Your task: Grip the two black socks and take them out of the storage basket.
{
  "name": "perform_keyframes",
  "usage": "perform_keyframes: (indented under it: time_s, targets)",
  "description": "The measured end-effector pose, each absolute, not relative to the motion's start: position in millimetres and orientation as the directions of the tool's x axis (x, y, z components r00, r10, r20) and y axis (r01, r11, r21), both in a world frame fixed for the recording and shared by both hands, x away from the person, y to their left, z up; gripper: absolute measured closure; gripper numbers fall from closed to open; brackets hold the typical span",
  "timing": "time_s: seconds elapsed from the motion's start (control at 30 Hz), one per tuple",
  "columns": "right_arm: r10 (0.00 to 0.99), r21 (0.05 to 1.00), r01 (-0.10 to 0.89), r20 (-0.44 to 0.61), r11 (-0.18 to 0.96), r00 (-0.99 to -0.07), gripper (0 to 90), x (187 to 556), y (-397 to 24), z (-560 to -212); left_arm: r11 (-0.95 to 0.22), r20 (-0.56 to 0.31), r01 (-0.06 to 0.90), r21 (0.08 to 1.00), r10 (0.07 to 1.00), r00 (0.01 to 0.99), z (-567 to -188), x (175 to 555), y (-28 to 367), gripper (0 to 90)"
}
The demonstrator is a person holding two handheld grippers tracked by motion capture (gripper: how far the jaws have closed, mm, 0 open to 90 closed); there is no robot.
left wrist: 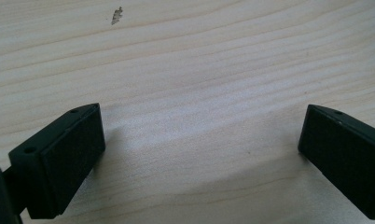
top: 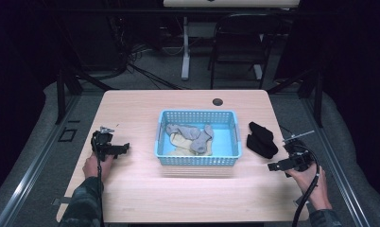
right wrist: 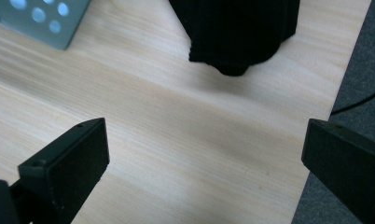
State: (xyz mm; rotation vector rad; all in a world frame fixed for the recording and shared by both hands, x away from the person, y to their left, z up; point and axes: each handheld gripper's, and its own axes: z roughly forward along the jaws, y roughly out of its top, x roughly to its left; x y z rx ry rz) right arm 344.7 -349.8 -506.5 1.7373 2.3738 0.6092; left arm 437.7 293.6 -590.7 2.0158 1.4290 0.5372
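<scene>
A blue plastic basket (top: 197, 160) stands mid-table with grey socks (top: 190, 132) and a cream sock (top: 179, 142) inside. A pair of black socks (top: 261, 139) lies on the wood right of the basket, seen close ahead in the right gripper view (right wrist: 237, 32). My right gripper (top: 279, 165) rests near the table's right edge, just short of the black socks, open and empty (right wrist: 202, 158). My left gripper (top: 121, 149) sits on the table left of the basket, open over bare wood (left wrist: 199, 144).
The wooden table (top: 188, 194) has a cable hole (top: 218, 101) at the back. Its right edge (right wrist: 323, 126) runs just beside my right gripper. A corner of the basket (right wrist: 45, 23) shows at upper left there. A chair (top: 240, 42) and a desk leg stand beyond the table.
</scene>
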Motion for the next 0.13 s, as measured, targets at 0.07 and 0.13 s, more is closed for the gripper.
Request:
perform_keyframes:
  time_s: [0.07, 0.13]
  targets:
    - [0.942, 0.390, 0.886, 0.113, 0.251, -0.316, 0.0, 343.9, -351.9, -508.6, -0.237, -0.017, 0.696, 0.678, 0.941, 0.338, -590.7, 437.8, 293.6, 0.3]
    - [0.942, 0.386, 0.887, 0.110, 0.254, -0.318, 0.0, 343.7, -353.1, -509.4, -0.238, -0.017, 0.696, 0.678, 0.941, 0.338, -590.7, 437.8, 293.7, 0.3]
